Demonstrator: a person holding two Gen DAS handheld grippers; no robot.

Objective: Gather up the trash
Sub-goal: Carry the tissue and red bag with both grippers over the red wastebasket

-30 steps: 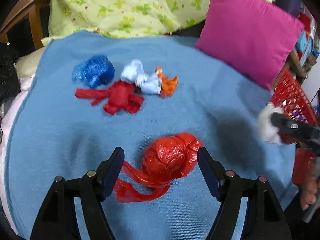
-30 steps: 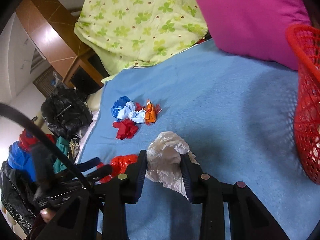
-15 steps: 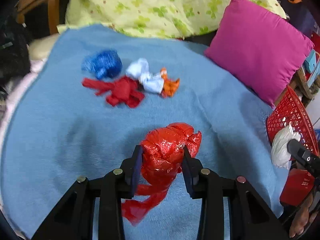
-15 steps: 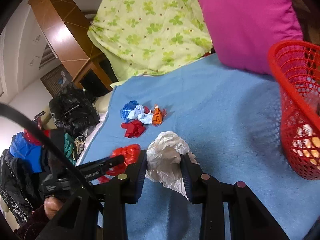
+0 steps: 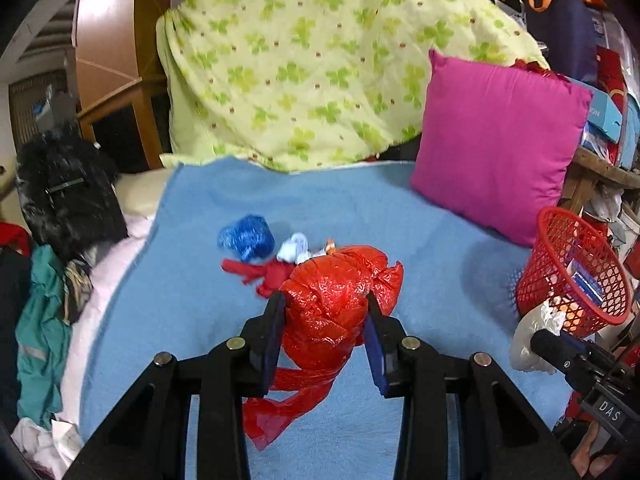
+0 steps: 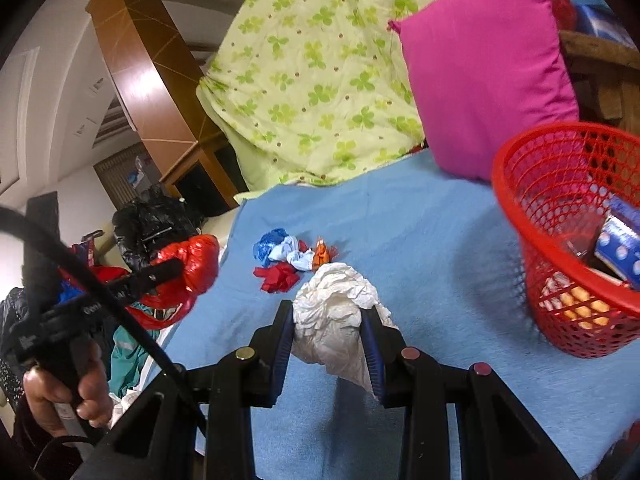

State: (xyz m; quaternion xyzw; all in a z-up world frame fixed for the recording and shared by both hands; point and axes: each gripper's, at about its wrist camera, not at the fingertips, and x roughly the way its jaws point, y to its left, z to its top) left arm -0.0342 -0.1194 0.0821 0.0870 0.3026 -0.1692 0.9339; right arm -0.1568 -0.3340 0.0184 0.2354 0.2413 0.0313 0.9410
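Observation:
My left gripper [image 5: 324, 308] is shut on a crumpled red plastic bag [image 5: 336, 292], lifted off the blue blanket [image 5: 420, 240] with its tail hanging below. My right gripper [image 6: 326, 318] is shut on a wad of white plastic [image 6: 334, 312], held above the blanket near the red mesh basket [image 6: 560, 184]. In the left wrist view the basket [image 5: 572, 268] stands at the right edge, with the white wad [image 5: 532, 336] just in front of it. On the blanket lies a small heap: a blue bag [image 5: 246, 238], a red scrap [image 5: 256, 272], a pale blue-white piece [image 5: 294, 248] and an orange piece [image 6: 322, 254].
A magenta pillow [image 5: 500, 144] leans behind the basket, and a green clover quilt [image 5: 320, 60] is piled at the back. Dark clothes and a black furry item [image 5: 64, 192] lie off the blanket's left side. The basket holds several wrappers. A hand [image 6: 60, 392] grips the left tool.
The left gripper's jaws closed on the red bag and lifted it off the blanket. The right gripper carried the white wad closer to the red basket.

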